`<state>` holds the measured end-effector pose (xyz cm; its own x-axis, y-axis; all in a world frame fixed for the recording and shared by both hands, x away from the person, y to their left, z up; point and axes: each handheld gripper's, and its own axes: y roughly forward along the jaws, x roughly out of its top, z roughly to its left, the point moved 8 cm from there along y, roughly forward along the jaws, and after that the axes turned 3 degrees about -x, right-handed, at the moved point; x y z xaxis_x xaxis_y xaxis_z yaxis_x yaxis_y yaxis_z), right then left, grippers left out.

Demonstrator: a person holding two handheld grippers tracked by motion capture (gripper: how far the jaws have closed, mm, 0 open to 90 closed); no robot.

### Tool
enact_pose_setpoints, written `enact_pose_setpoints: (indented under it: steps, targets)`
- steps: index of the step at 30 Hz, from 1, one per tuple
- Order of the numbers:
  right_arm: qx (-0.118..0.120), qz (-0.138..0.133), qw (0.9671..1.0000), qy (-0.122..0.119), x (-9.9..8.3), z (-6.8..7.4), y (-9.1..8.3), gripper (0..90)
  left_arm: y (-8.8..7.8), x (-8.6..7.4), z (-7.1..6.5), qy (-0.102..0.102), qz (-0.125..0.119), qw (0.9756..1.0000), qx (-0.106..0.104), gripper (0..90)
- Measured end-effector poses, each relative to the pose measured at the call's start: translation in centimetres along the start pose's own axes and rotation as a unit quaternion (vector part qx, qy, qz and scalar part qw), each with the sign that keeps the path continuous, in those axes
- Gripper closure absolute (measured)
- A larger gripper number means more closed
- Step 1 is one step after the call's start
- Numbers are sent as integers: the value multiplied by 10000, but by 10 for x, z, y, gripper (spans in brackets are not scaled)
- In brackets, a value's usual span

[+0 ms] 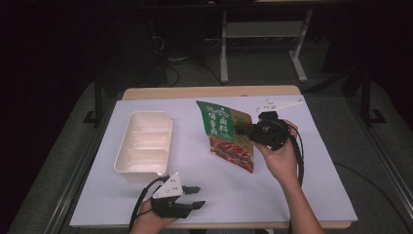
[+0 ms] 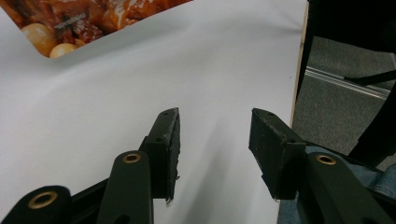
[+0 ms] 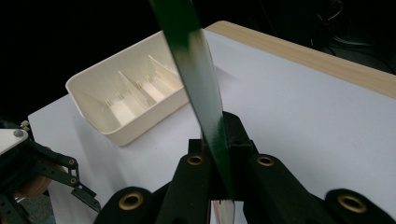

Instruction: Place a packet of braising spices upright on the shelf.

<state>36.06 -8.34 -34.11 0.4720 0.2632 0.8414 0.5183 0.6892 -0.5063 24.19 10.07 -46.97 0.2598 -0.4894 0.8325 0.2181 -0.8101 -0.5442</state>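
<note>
The left tongs (image 2: pixel 214 144) stand open over the white tabletop (image 2: pixel 140 84); a food packet (image 2: pixel 70 21) lies at 11 o'clock.

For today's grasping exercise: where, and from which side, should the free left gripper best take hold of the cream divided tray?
Probably the tray's near rim, from above: it sits upright and open-topped, its thin wall suits the open left gripper close by.

Pouch (image 1: pixel 228 135) green w/ brown food photo; tray (image 1: pixel 144 146) cream; tabletop (image 1: pixel 292 190) white.
</note>
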Motion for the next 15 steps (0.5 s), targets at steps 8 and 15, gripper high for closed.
enact_pose_setpoints:
  steps: [8, 15]
  targets:
    - [125, -45, 9999, -99, 10, 10, 6, 895, -1, -1, -1, 56, -20, 10000, -12, 503]
    - [207, -72, 9996, -175, 17, 19, 11, 895, -3, -1, -1, 86, -43, 10000, 1, 481]
